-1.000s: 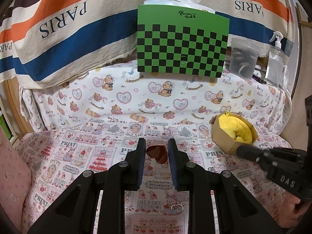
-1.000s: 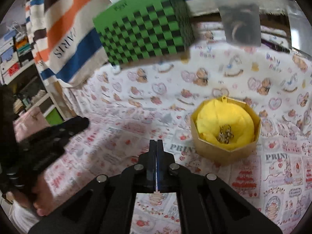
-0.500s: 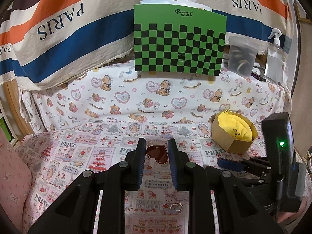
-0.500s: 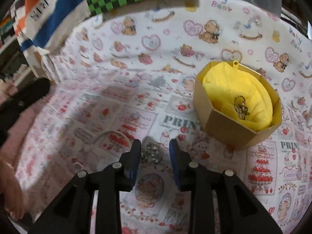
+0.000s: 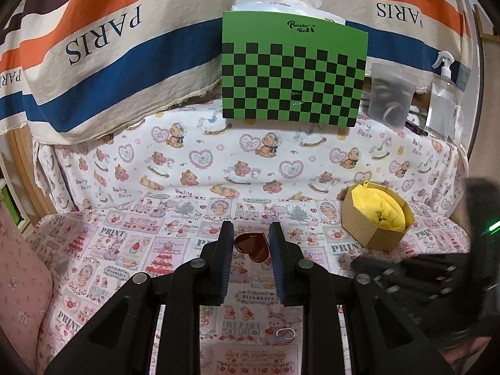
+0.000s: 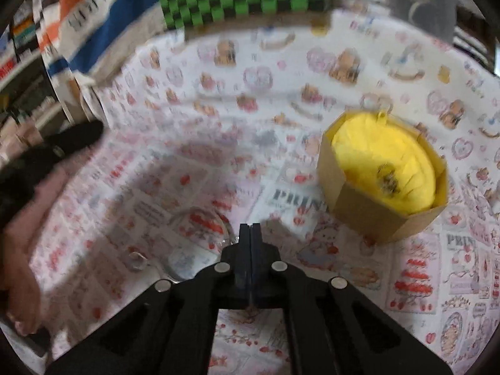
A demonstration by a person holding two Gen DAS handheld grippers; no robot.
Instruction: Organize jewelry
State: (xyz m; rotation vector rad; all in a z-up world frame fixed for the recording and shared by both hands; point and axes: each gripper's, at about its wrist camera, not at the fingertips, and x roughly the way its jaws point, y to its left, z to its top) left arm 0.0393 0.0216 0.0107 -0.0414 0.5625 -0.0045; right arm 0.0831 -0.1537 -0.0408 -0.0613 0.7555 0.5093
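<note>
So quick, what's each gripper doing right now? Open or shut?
Left gripper: open, holding nothing; the red heart piece shows on the cloth between its fingers.
Right gripper: shut; too blurry to tell if it holds jewelry.

green checkered board (image 5: pixel 293 72), striped PARIS cloth (image 5: pixel 103 43), spray bottle (image 5: pixel 442 93), translucent cup (image 5: pixel 390 93)

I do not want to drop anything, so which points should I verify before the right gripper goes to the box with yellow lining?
1. Right gripper jaws shut: ok.
2. Jewelry really caught between them: cannot tell, the picture is blurred.
3. Box upright and open: ok.
4. Free yellow lining beside the piece already inside: ok.
5. Left gripper clear of the box, open on either side of the heart-shaped piece: ok.
</note>
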